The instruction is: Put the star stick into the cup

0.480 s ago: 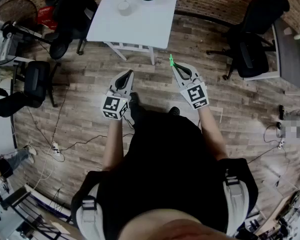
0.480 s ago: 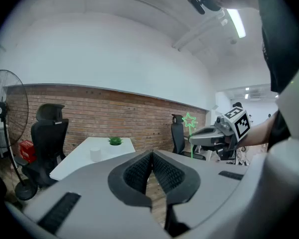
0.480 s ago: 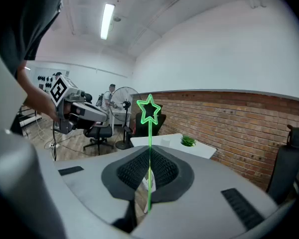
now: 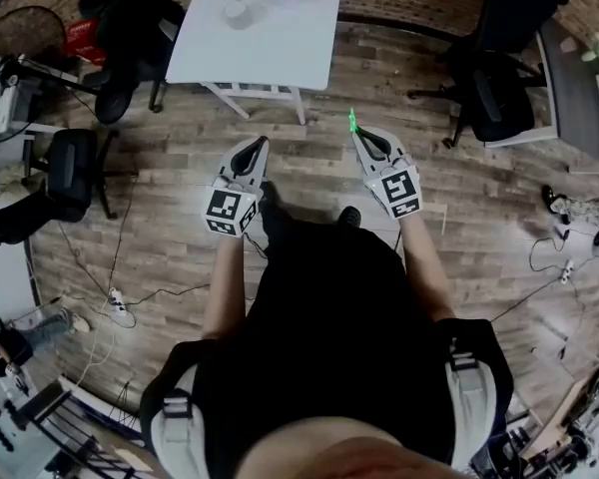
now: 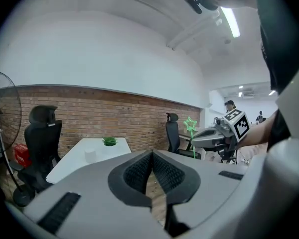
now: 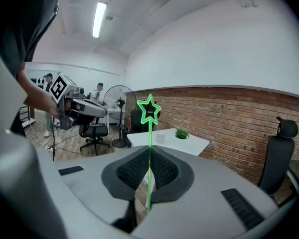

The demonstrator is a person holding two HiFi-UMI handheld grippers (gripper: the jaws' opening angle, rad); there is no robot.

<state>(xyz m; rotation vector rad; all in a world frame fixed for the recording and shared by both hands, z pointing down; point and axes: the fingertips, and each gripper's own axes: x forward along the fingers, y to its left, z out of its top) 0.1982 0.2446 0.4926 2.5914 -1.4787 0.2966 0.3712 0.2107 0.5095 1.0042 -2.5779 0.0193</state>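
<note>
Ceiling lamps give even, fairly bright light. One strip light (image 5: 230, 21) is blown out in the left gripper view, and a second strip light (image 6: 98, 20) glares in the right gripper view. The head view is dimmer and duller, with its white worktop (image 4: 270, 43) nearly washed out and only soft shadows on the floor (image 4: 160, 218). Fisheye distortion bows the brick wall (image 5: 114, 118), and black vignette fills the corners of both gripper views. The star stick (image 6: 149, 108) glows saturated green.
</note>
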